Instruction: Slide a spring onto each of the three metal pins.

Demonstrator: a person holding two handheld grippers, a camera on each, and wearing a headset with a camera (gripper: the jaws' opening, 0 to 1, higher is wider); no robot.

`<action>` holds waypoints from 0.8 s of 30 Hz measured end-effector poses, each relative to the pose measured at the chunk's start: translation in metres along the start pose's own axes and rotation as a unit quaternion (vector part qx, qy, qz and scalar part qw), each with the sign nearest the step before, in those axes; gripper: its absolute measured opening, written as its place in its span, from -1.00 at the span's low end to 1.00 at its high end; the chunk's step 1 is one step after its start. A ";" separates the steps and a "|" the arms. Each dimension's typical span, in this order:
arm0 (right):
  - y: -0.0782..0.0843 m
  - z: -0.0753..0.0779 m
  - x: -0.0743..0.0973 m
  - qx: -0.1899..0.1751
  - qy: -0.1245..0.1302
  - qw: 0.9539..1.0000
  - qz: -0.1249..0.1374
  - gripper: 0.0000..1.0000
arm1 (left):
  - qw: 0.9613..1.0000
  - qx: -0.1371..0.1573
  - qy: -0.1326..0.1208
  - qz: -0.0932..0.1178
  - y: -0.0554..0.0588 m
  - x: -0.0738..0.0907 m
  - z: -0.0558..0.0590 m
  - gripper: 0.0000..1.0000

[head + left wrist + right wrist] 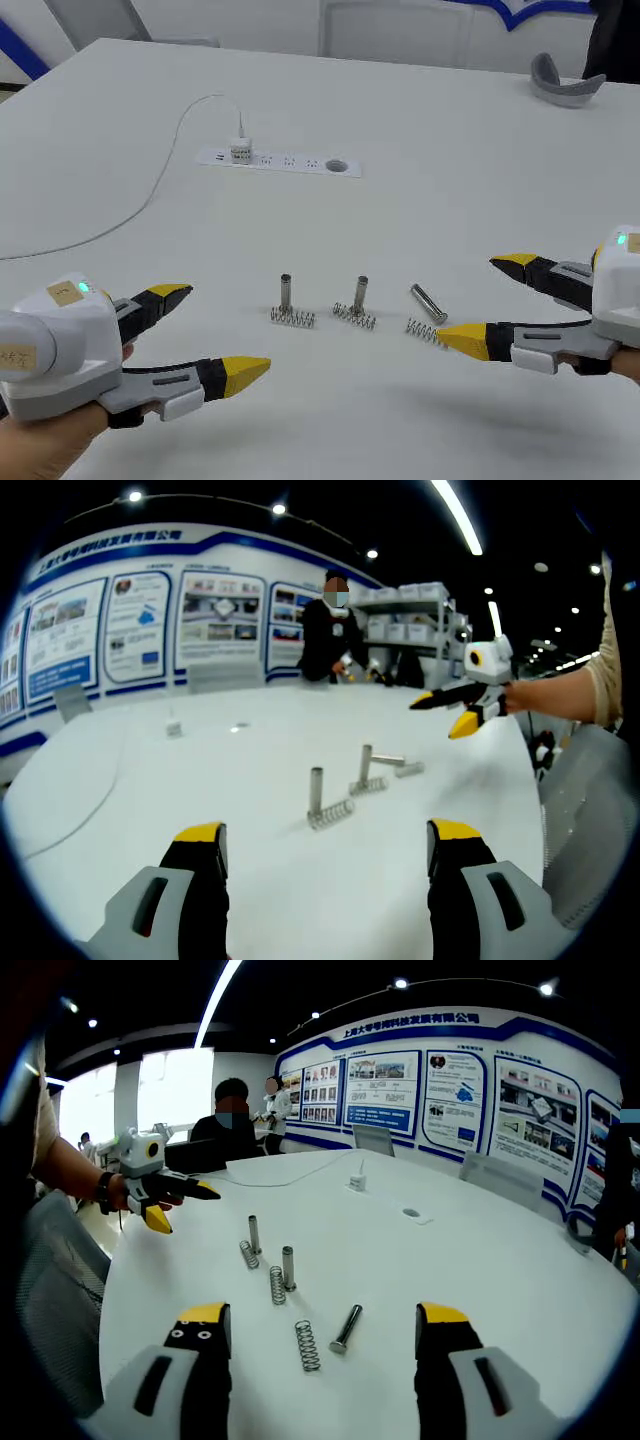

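Yellow-tipped and spread wide, the left gripper hangs over bare white table, its edges far off. Just ahead, two pins stand upright with springs at their feet. The right gripper, equally spread, has the third pin lying flat just beside its lower tip.

White table, blue-trimmed poster wall

The surface is white, smooth and matt. At lower centre the two upright pins and the lying pin are smooth grey metal with a dull shine; the springs are thin bare wire. The left gripper and right gripper wear matt white and grey plastic shells; their fingers are black, tipped in yellow. The power strip looks white plastic.
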State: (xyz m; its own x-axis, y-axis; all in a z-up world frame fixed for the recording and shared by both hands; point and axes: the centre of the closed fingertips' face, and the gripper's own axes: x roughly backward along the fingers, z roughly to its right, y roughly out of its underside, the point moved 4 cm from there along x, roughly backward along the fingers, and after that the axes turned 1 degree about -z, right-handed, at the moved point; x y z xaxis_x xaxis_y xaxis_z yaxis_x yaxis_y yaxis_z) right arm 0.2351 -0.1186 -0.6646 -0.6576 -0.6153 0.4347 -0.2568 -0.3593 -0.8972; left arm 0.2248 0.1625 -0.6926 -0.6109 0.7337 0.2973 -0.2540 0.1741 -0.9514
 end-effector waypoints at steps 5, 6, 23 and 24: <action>-0.005 0.006 -0.007 0.000 0.012 1.000 -0.004 0.42 | 1.000 0.000 -0.001 0.000 0.000 0.000 0.000 0.66; -0.006 0.007 -0.008 0.000 0.013 1.000 -0.006 0.40 | 1.000 -0.001 -0.001 0.000 0.000 0.000 0.000 0.66; -0.002 0.027 -0.045 -0.023 0.066 0.995 -0.075 -0.30 | 1.000 0.000 0.000 -0.002 0.001 -0.003 0.004 0.65; -0.001 0.027 -0.047 -0.027 0.067 0.994 -0.078 -0.33 | 1.000 0.000 0.000 -0.003 0.002 -0.003 0.004 0.65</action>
State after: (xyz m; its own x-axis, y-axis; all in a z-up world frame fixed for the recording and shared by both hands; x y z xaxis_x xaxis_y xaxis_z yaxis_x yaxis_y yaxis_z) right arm 0.2857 -0.1087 -0.6823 -0.6945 -0.4541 0.5581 -0.3987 -0.4029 -0.8239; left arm 0.2236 0.1579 -0.6947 -0.6099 0.7321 0.3035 -0.2585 0.1782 -0.9494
